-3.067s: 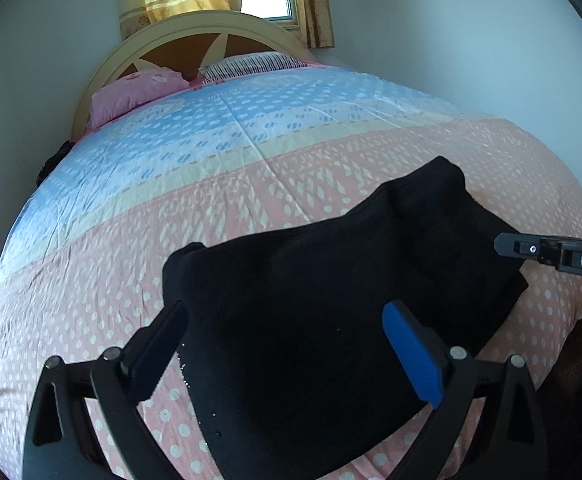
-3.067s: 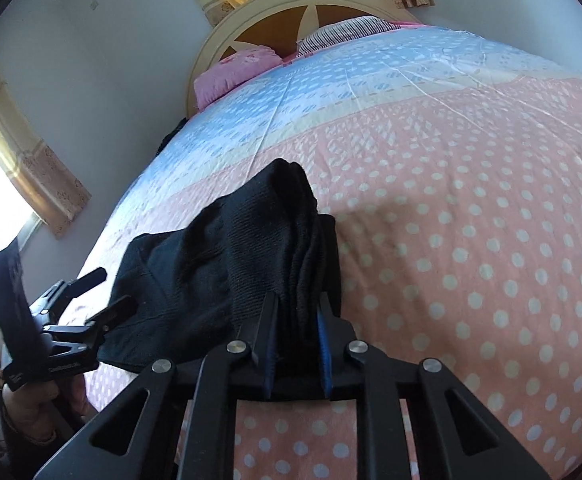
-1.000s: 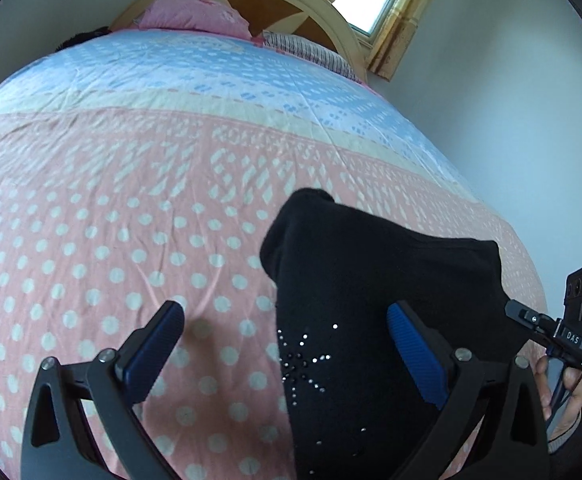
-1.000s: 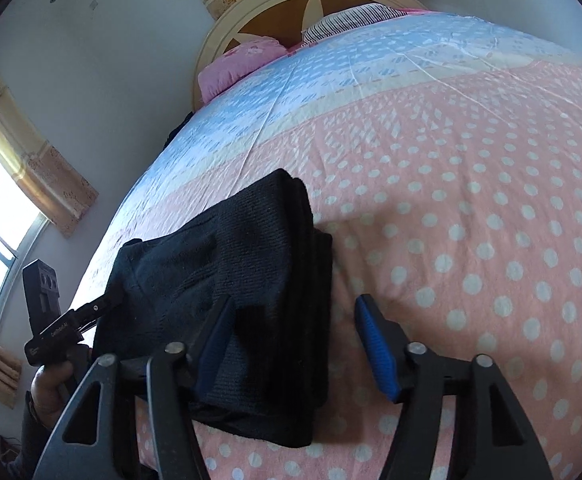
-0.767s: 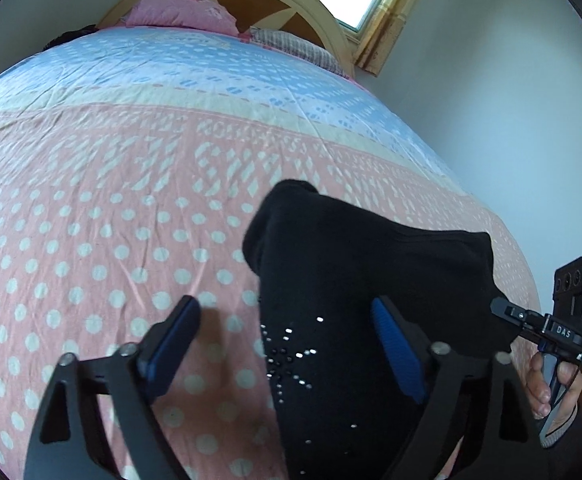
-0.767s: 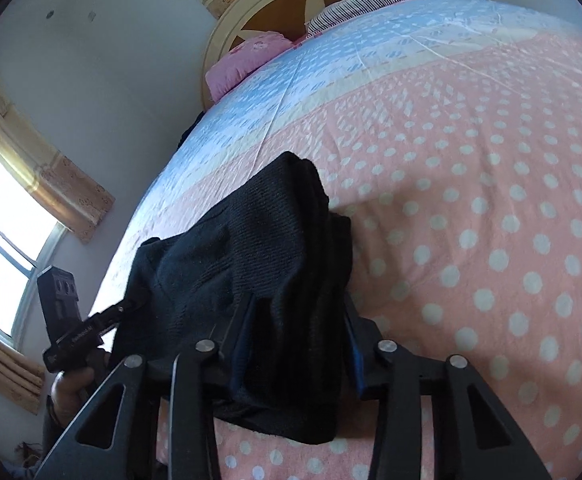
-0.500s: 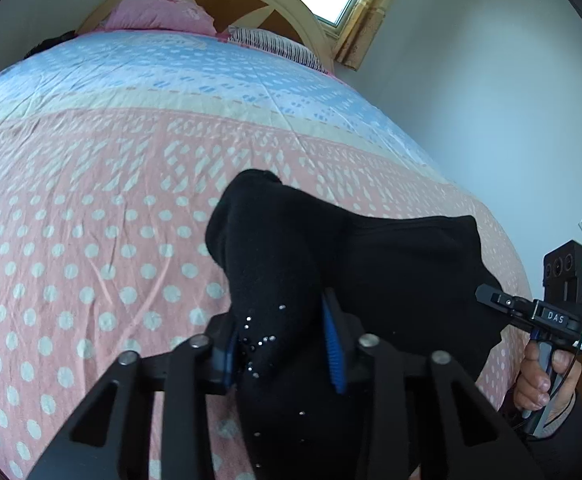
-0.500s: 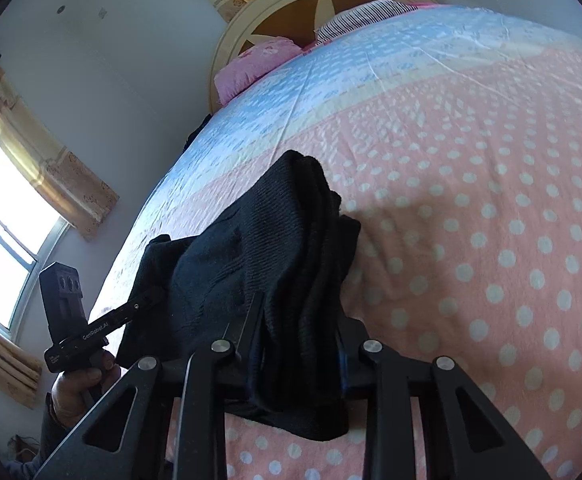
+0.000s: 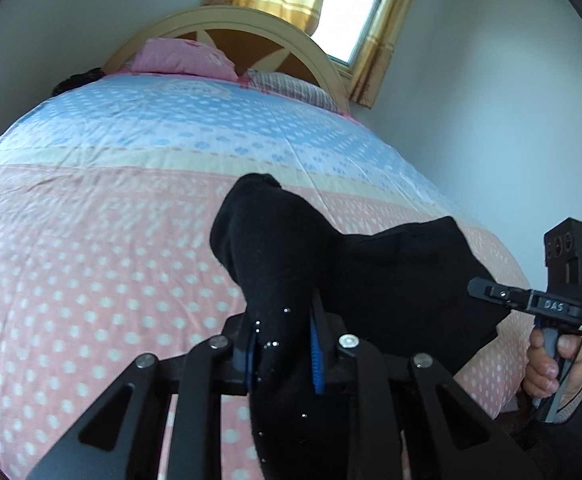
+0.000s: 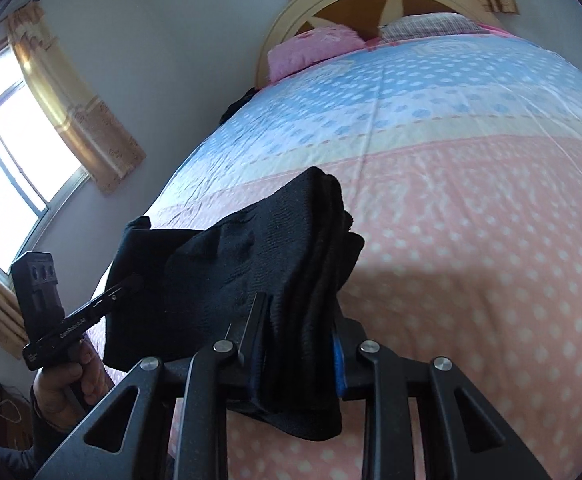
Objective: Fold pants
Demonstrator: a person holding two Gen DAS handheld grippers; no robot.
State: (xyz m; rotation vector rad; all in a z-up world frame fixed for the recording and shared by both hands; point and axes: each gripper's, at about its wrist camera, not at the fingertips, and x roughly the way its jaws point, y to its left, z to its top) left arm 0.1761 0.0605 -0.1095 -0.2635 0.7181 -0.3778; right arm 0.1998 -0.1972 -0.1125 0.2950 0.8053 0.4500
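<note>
hanging between both tools, the black pants point(image 9: 391, 280) are lifted above the bed point(image 9: 91, 240); the left hand-held gripper point(image 9: 283, 354) is closing on one folded end, the right hand-held gripper point(image 10: 297, 354) clamps the other.

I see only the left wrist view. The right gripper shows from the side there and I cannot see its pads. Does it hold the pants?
Observer: Yes. In the right wrist view the right gripper is shut on the pants, over several stacked layers.
Operator: Does cloth hang under that grip?
Observer: Yes, a short end hangs below the pads, above the bed.
Operator: Is anything at the bed's other side?
Observer: A second window with a yellow curtain is in that wall.
</note>
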